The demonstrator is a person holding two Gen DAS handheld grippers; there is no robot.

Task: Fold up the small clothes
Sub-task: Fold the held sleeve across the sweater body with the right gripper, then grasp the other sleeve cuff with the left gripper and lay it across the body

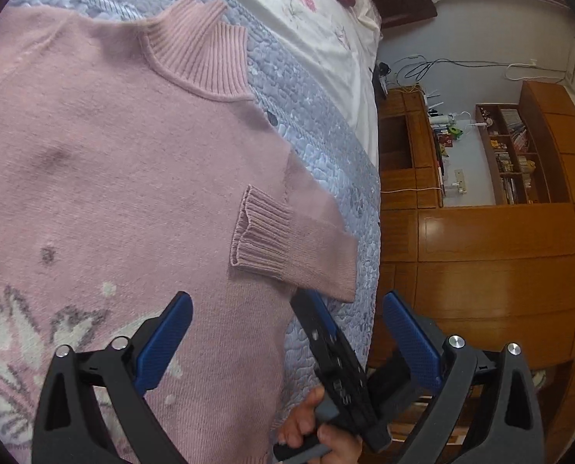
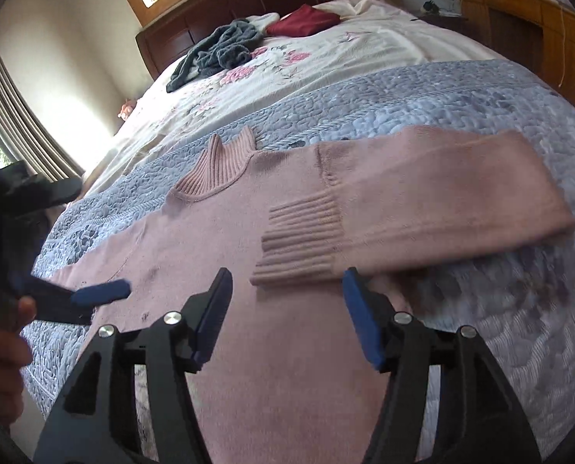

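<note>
The pink sweater runs off the left wrist picture's left and bottom edges, hiding its hem and other sleeve. The folded sleeve blurs at its near edge (right wrist view).

I see a wide bed with a dark wooden headboard at its far end. A white quilt with pink flowers covers the far half; a grey-blue quilted spread covers the near half. Flat on the spread lies a pink knitted sweater, its ribbed collar pointing far, its right sleeve folded back across the chest so the ribbed cuff rests on the body. Far off by the headboard lie a crumpled dark grey garment, a folded dark red one and something white between them.
</note>
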